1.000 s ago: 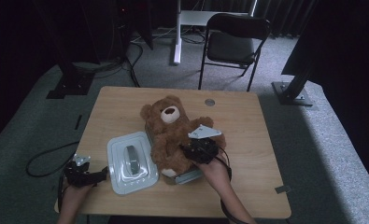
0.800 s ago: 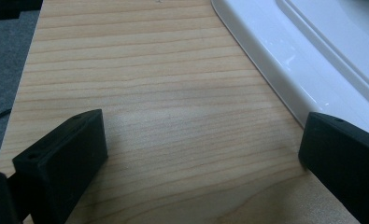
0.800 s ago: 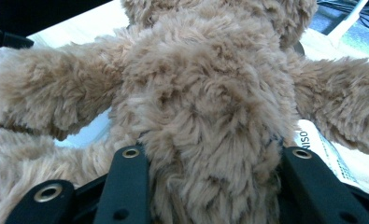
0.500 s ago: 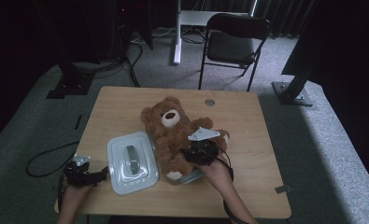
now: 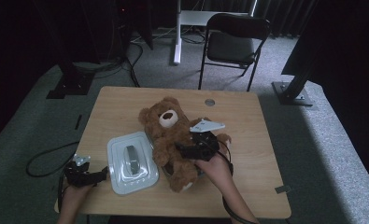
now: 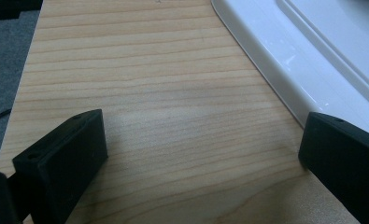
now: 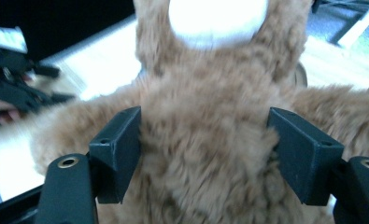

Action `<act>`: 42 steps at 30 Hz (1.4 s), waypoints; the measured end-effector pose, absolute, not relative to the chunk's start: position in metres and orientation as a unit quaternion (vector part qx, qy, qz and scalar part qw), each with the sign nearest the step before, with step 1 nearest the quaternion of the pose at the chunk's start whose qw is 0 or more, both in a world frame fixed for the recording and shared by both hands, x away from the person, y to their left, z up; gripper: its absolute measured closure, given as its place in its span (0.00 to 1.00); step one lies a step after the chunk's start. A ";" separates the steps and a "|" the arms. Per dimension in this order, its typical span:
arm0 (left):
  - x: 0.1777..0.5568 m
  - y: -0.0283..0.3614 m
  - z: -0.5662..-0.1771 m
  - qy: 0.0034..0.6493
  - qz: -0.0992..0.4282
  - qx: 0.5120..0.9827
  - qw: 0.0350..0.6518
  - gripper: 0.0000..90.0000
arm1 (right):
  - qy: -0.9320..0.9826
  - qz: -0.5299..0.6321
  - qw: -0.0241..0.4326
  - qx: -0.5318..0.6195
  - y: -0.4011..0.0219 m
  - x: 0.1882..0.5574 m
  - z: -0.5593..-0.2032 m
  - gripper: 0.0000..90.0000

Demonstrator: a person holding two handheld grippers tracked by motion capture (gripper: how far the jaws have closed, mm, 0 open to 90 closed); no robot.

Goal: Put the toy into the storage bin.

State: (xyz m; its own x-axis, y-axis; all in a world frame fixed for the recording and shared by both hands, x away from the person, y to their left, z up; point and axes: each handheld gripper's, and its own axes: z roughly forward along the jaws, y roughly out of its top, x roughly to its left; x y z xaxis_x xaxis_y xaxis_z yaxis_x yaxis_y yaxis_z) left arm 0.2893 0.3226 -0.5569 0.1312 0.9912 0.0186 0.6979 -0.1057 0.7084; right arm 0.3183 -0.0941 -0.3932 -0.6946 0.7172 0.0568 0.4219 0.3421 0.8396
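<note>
A brown teddy bear (image 5: pixel 166 133) lies on its back in the middle of the wooden table (image 5: pixel 247 121). My right gripper (image 5: pixel 180 150) rests over its belly, and its jaws have just been opening. In the right gripper view they stand wide on either side of the bear's torso (image 7: pixel 205 93), so the right gripper (image 7: pixel 204 149) is open. A white lid (image 5: pixel 142 177) with a grey handle lies to the bear's left. My left gripper (image 5: pixel 95 176) sits open at the near left edge, with bare wood between its jaws (image 6: pixel 201 158) and the lid's rim (image 6: pixel 322 60) beside one jaw.
A dark folding chair (image 5: pixel 233 44) stands behind the table, with a white desk leg (image 5: pixel 177 32) and black stands around it. A cable (image 5: pixel 46 156) loops on the carpet at the left. A round grommet (image 5: pixel 209 101) sits near the table's far edge.
The bear has shifted a little toward the near edge under my right gripper. The left hand and the lid have stayed where they were.
</note>
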 end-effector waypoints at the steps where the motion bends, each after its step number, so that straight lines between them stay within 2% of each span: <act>1: 0.289 0.323 -0.557 0.606 0.259 0.697 0.282 0.02 | 0.797 0.459 0.164 0.356 -0.095 0.319 -0.390 0.31; 7: 0.289 0.323 -0.557 0.605 0.259 0.698 0.282 0.02 | 0.780 0.477 0.181 0.363 -0.096 0.327 -0.369 0.24; 17: 0.289 0.323 -0.557 0.605 0.260 0.697 0.283 0.02 | 0.777 0.480 0.176 0.366 -0.080 0.349 -0.351 0.14; 42: 0.289 0.323 -0.557 0.604 0.258 0.699 0.283 0.02 | 0.791 0.464 0.151 0.369 -0.033 0.403 -0.338 0.17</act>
State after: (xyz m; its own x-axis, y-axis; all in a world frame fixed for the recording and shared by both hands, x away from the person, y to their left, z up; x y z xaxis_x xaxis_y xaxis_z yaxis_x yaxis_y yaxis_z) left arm 0.2892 0.3226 -0.5568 0.1367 0.9904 0.0196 0.6981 -0.1104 0.7074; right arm 0.4034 -0.0328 -0.3381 -0.6829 0.7232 0.1036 0.4429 0.2970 0.8460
